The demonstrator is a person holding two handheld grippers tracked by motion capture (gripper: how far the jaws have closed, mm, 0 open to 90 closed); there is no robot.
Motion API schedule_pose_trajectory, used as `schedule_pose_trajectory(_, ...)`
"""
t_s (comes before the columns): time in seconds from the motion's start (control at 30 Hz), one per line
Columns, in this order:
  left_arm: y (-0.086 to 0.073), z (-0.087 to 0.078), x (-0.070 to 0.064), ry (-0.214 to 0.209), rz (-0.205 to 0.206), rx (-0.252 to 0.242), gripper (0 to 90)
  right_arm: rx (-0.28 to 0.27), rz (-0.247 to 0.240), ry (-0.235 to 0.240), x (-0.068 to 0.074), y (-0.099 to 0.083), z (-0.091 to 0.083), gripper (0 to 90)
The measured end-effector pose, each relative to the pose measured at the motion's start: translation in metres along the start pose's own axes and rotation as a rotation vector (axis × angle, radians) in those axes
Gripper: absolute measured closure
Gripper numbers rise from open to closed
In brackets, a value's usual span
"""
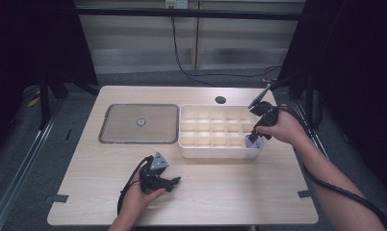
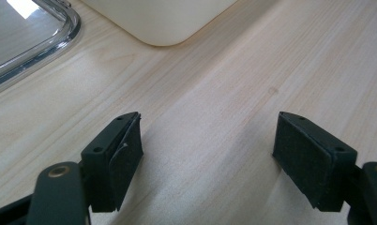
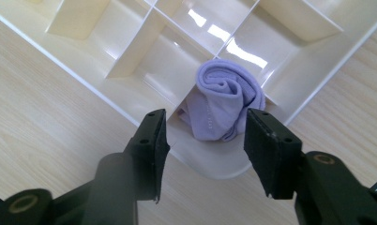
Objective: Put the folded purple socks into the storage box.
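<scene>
A pale wooden table (image 1: 215, 183) stands on a grey floor with dark surroundings and a pale panelled wall beyond. At its far left lies a flat clear lid (image 1: 138, 123); just right of it sits a cream divided box (image 1: 215, 129). A rolled lilac sock (image 3: 226, 105) sits in the box's near right corner compartment, its top above the rim. The right gripper (image 3: 203, 145), jaws spread and empty, hangs just above that corner, the sock between its pads. The left gripper (image 2: 207, 157), jaws wide apart, rests over bare wood near the table's near edge, well apart from the box, with open room around it.
</scene>
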State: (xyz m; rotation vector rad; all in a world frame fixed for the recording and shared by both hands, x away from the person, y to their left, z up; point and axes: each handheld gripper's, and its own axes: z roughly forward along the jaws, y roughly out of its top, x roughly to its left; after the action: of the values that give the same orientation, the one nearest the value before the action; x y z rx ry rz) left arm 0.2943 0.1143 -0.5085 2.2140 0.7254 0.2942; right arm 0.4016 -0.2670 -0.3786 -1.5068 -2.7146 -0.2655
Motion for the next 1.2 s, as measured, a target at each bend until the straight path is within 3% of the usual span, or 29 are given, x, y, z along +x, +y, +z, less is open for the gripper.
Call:
schedule_pose_trajectory(0.33,0.0,0.0,0.0,0.0,-0.002,0.0,23.4,-0.004,-0.008,0.01,0.002,-0.004,-0.006,41.9)
schedule_pose_trajectory(0.57,0.0,-0.001,0.0,0.006,0.003,0.001,23.4,-0.008,-0.039,0.003,0.008,-0.003,-0.011,38.2)
schedule_pose_trajectory(0.77,0.0,0.0,-0.001,0.001,-0.002,-0.003,23.4,-0.013,-0.069,-0.007,0.018,0.0,-0.016,34.6)
schedule_pose_trajectory(1.2,0.0,0.0,-0.001,-0.001,-0.003,-0.005,23.4,-0.018,-0.168,0.027,0.039,-0.001,-0.017,24.1)
